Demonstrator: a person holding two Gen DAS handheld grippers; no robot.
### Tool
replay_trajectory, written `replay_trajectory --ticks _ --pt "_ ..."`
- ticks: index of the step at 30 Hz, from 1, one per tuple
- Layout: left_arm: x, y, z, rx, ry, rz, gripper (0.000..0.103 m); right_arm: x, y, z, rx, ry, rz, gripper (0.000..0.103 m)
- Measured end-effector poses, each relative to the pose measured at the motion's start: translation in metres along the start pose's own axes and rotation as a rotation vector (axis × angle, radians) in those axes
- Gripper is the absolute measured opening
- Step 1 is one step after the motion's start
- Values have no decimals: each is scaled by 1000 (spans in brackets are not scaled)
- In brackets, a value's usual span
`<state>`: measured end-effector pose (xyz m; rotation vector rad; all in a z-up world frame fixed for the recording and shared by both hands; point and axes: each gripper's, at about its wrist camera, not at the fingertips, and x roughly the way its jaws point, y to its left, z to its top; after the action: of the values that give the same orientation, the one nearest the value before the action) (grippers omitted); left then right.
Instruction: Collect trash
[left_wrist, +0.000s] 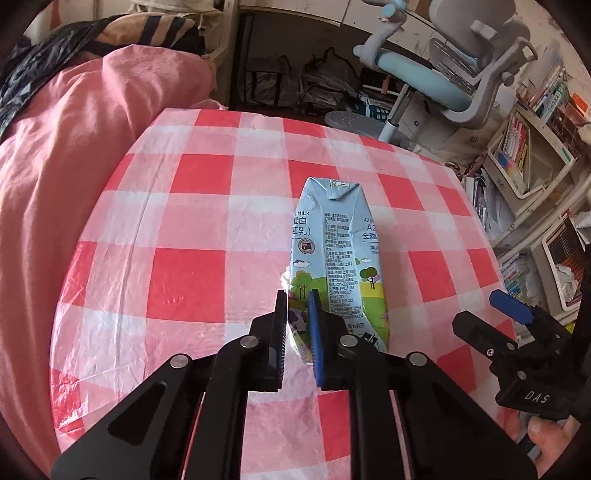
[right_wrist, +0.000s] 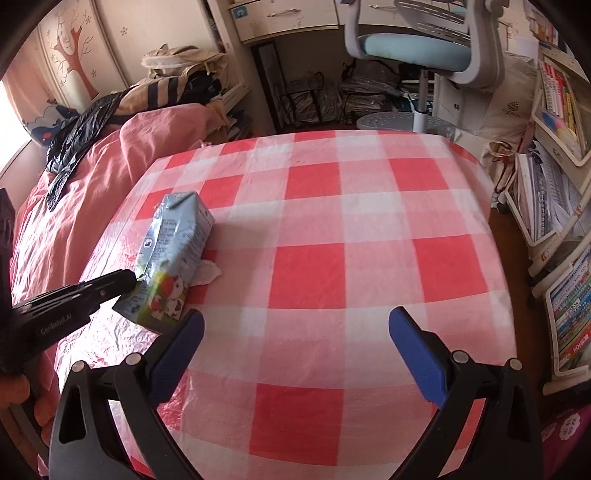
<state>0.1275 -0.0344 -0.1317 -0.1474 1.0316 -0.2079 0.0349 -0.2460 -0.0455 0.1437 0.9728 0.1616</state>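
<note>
A light blue milk carton (left_wrist: 332, 236) lies on its side on the red-and-white checked tablecloth (left_wrist: 184, 280). My left gripper (left_wrist: 298, 299) is shut on the carton's near end, which is pinched flat between the black and blue pads. A crumpled white tissue (right_wrist: 209, 273) peeks out from under the carton (right_wrist: 177, 236). In the right wrist view the left gripper (right_wrist: 127, 282) comes in from the left onto the carton's lower end. My right gripper (right_wrist: 295, 317) stands wide open over the cloth (right_wrist: 332, 221), to the right of the carton, with nothing between its fingers.
A bed with a pink quilt (left_wrist: 55, 166) borders the table's left side, with a black plastic bag (right_wrist: 74, 136) on it. A grey and blue office chair (left_wrist: 450, 74) stands beyond the far edge. Shelves of books (right_wrist: 561, 184) line the right.
</note>
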Motion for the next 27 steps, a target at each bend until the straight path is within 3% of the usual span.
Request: replay_trajectory --ticks 6,11,15,18,22,27 --pt "19 20 -5 1 110 70 12 10 15 0 -51 8 -19 97" --pt "12 34 -3 -24 108 58 13 27 34 15 -97 -41 -24 97" --pt "1 55 4 -98 84 52 23 52 55 17 -119 -8 9 96" --pt "-10 63 10 -142 27 17 45 48 81 14 -220 -30 28 96" --pt "-19 69 19 -194 -33 -15 53 38 94 14 -274 -84 69 96" --pt "-18 67 22 -205 -38 -32 61 56 98 13 -280 -37 84 97"
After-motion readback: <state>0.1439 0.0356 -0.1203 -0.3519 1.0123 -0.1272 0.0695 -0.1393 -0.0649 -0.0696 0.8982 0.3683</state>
